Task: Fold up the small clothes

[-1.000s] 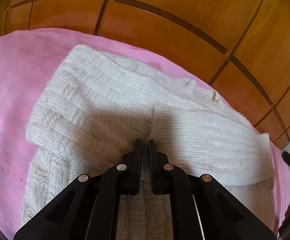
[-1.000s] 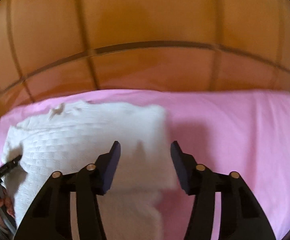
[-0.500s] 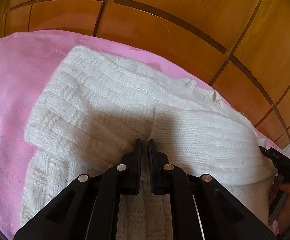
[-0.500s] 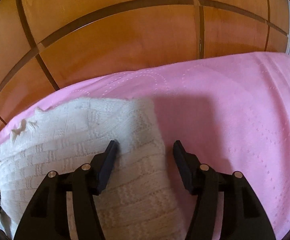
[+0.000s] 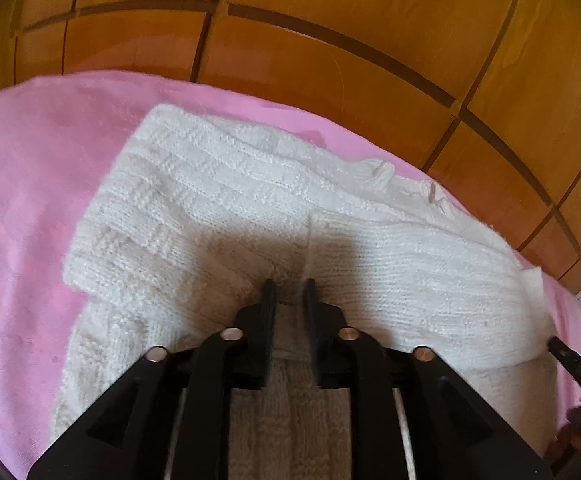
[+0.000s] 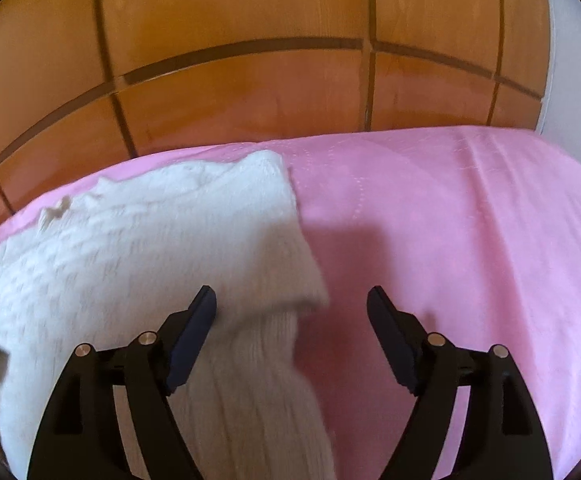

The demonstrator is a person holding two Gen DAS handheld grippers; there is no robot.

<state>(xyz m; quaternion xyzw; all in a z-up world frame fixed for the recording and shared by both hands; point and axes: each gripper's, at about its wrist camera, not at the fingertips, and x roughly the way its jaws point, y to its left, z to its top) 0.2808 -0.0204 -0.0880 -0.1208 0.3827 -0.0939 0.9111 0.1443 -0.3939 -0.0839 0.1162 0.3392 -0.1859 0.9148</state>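
A white knit sweater (image 5: pixel 226 200) lies on the pink bedspread (image 5: pixel 30 208) with both sleeves folded in across its body. My left gripper (image 5: pixel 289 290) hovers low over the spot where the two sleeve cuffs meet. Its jaws are opening a narrow gap and only the knit underneath shows between them. In the right wrist view the sweater (image 6: pixel 130 248) fills the left half. My right gripper (image 6: pixel 290 300) stands over its right edge with the jaws opening wide. The folded sleeve's corner lies under the gap, touched by neither finger.
A panelled wooden board (image 5: pixel 370 20) rises right behind the bed. Bare pink bedspread (image 6: pixel 470 240) stretches to the right of the sweater, and a white wall (image 6: pixel 570 80) shows at far right. The other gripper's black tip (image 5: pixel 570 364) sits at the sweater's right edge.
The left jaws, shut a moment ago, have parted a little. The right jaws have spread much wider, and the right gripper has dropped and swung along the sweater's right edge.
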